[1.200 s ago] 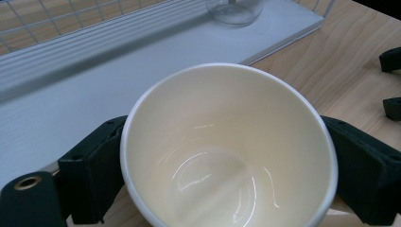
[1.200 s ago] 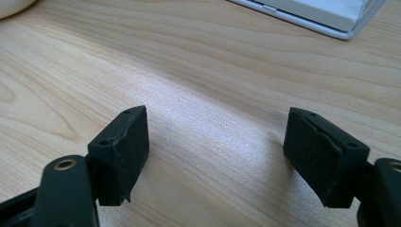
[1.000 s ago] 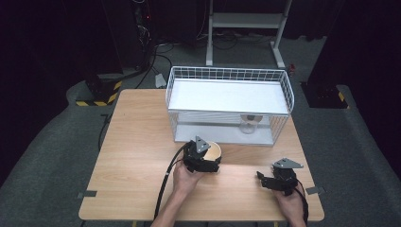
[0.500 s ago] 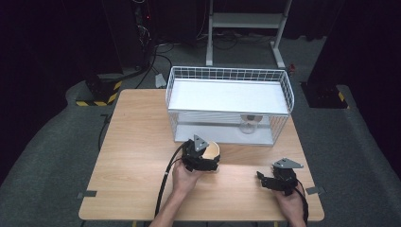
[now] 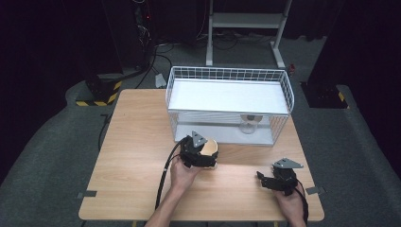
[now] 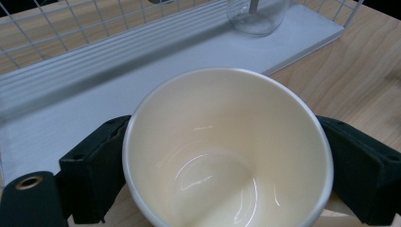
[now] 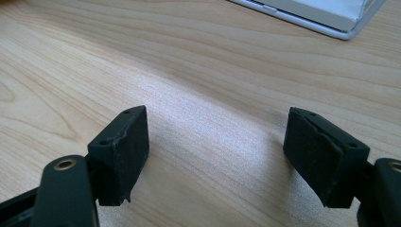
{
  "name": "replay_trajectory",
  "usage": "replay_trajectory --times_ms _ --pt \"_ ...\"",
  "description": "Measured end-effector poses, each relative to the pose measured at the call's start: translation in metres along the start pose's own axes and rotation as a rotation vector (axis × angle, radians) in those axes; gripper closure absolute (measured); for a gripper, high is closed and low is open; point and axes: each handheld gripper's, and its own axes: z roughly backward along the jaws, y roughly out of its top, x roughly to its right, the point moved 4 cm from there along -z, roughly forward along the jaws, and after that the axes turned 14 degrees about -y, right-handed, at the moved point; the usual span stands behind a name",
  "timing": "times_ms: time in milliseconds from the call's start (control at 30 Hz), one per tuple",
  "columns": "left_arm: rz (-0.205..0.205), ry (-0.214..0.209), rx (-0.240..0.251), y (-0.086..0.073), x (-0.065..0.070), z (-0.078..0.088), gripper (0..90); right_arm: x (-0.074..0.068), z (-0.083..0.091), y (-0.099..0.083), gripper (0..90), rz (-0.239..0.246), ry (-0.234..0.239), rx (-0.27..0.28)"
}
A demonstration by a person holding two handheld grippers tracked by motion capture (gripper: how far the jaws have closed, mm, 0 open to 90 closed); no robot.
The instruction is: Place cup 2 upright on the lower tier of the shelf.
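A cream-coloured cup (image 5: 211, 146) sits tilted in my left gripper (image 5: 207, 155) just in front of the white wire rack (image 5: 229, 71). In the left gripper view the cup's open mouth (image 6: 227, 151) faces the camera, and both black pads (image 6: 97, 175) press on its sides, so my left gripper (image 6: 227, 172) is shut on it. Down at the table's near right, my right gripper (image 5: 264, 180) rests low over the wood. Its jaws stand apart with bare table between them in the right gripper view (image 7: 217, 156).
The wire rack has a white top shelf and a lower tray (image 6: 94, 85). A clear glass (image 5: 249, 124) stands on that tray at the right, also seen as a glass (image 6: 255, 14) in the left gripper view. The wooden table (image 5: 137, 156) spreads to the left.
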Motion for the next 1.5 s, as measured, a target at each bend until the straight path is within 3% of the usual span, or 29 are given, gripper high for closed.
replay_trajectory --times_ms 133,467,700,800,1000,1300,1500 --pt "0.015 0.008 0.003 0.003 -0.005 -0.001 10.1 0.0 0.0 0.0 23.4 0.0 0.0 0.0" --pt "-0.008 0.031 -0.008 0.017 -0.012 -0.008 10.1 0.0 0.0 0.0 23.3 0.0 -0.001 0.0" --pt "0.022 0.033 0.021 0.023 -0.02 -0.01 10.1 0.0 0.0 0.0 23.3 0.0 0.0 0.0" --pt "0.014 0.054 0.01 0.025 -0.024 -0.011 10.1 0.0 0.0 0.0 23.3 0.0 -0.001 0.0" --pt "0.023 0.068 0.031 0.032 -0.029 -0.013 10.2 0.0 0.0 0.0 23.3 0.0 -0.001 0.0" --pt "0.054 0.074 0.045 0.031 -0.038 -0.018 10.3 0.0 0.0 0.0 23.3 0.0 0.0 0.0" --pt "0.048 0.086 0.06 0.032 -0.042 -0.02 10.3 0.0 0.0 0.0 23.3 0.0 -0.001 0.0"
